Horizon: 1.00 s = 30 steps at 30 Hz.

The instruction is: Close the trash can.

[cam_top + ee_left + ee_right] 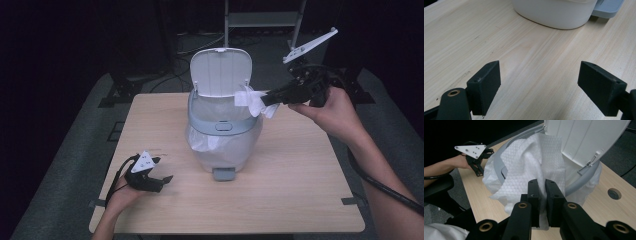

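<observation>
pale wood table [300,190], grey floor [65,165], dark room.

Light falls from above onto the wooden table [300,170], which shows bright and evenly lit while the room around it sinks into near black, with the floor a dim grey. In the left gripper view the tabletop between the jaws is sharp and softly glossy, the black jaws themselves are slightly soft at the bottom edge, and the white bin [556,12] beyond them casts a thin dark shadow at its base. In the right gripper view the white paper towel [534,162] just above the jaws is bright and nearly washed out, the jaws' near parts blur, and the far left background is dark.
</observation>
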Tool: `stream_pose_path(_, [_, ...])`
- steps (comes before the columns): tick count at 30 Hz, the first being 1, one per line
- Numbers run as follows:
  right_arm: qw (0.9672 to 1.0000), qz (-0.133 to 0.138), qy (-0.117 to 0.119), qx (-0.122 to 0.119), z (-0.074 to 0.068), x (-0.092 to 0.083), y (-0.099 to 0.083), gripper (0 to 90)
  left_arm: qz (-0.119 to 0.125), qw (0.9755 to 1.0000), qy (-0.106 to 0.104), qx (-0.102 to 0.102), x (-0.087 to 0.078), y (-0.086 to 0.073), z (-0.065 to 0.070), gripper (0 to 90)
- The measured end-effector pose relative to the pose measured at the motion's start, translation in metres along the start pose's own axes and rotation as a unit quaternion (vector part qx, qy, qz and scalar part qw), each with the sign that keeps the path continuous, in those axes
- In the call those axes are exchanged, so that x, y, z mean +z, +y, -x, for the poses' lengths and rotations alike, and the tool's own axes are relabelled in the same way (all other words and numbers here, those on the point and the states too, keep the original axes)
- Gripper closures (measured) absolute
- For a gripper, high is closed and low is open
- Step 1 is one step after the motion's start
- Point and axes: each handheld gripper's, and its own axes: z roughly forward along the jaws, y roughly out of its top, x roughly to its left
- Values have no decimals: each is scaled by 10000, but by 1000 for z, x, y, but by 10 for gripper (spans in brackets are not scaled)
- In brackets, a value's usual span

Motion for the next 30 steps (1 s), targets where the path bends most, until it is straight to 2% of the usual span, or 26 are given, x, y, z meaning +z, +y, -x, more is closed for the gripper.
stream_pose_path(19, [9998,-116,76,-123,-4,18,23,824,-24,10000,-13,-10,0,-1,-1,174])
stream_pose_path(30, [9994,-238,146,-217,-4,42,36,824,-55,10000,-11,11,1,-2,-1,174])
